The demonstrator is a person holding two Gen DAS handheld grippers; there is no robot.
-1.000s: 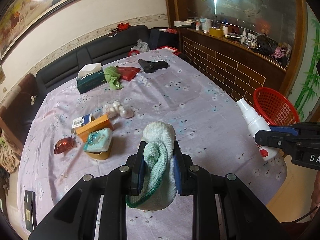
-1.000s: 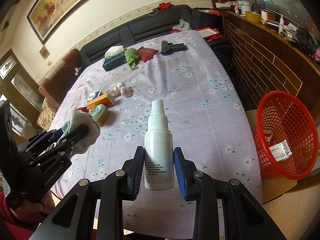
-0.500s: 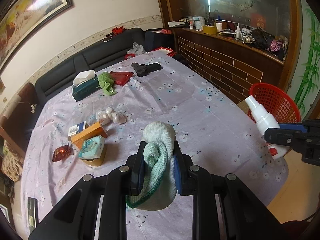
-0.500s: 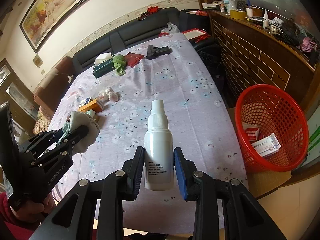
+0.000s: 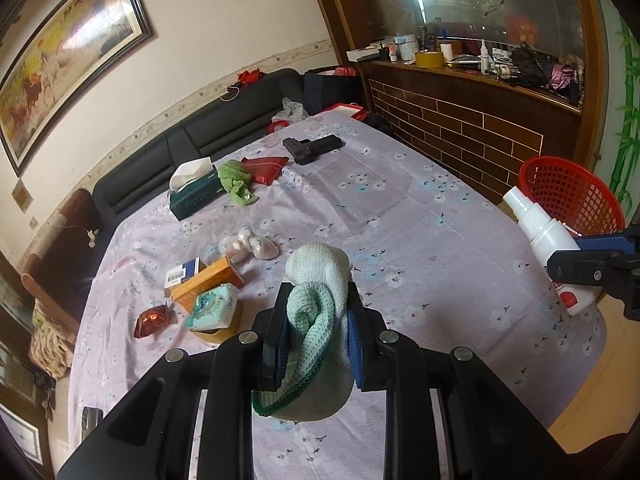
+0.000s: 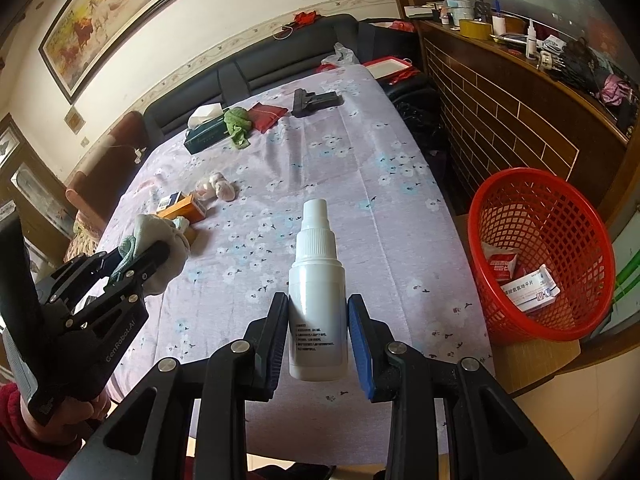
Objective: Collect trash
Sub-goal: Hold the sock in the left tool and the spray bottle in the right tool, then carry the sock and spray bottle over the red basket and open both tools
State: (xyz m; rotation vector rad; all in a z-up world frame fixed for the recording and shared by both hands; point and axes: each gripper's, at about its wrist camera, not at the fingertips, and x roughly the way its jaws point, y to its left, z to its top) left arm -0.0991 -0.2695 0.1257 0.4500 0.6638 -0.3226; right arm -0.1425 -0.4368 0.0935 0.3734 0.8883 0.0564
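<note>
My left gripper (image 5: 316, 304) is shut on a rolled white and pale green sock (image 5: 320, 280), held above the near part of the table. It also shows in the right wrist view (image 6: 140, 256), at the left. My right gripper (image 6: 318, 312) is shut on a white spray bottle (image 6: 318, 300), held upright above the table's near right edge. The bottle also shows at the right of the left wrist view (image 5: 548, 240). A red mesh basket (image 6: 560, 216) stands to the right of the table on a wooden stand and holds two small boxes (image 6: 528, 288).
On the purple floral tablecloth (image 5: 400, 216) lie an orange box (image 5: 208, 280), a tissue pack (image 5: 212, 308), a red wrapper (image 5: 152, 320), pink balls (image 5: 248, 242), a green tissue box (image 5: 196, 196), a green cloth (image 5: 236, 180), a red pouch (image 5: 264, 168) and a black toy pistol (image 5: 312, 148). A brick counter (image 5: 460, 128) runs along the right.
Both grippers have drawn back and up from the table with their loads. The red basket now shows more fully to the right of the bottle.
</note>
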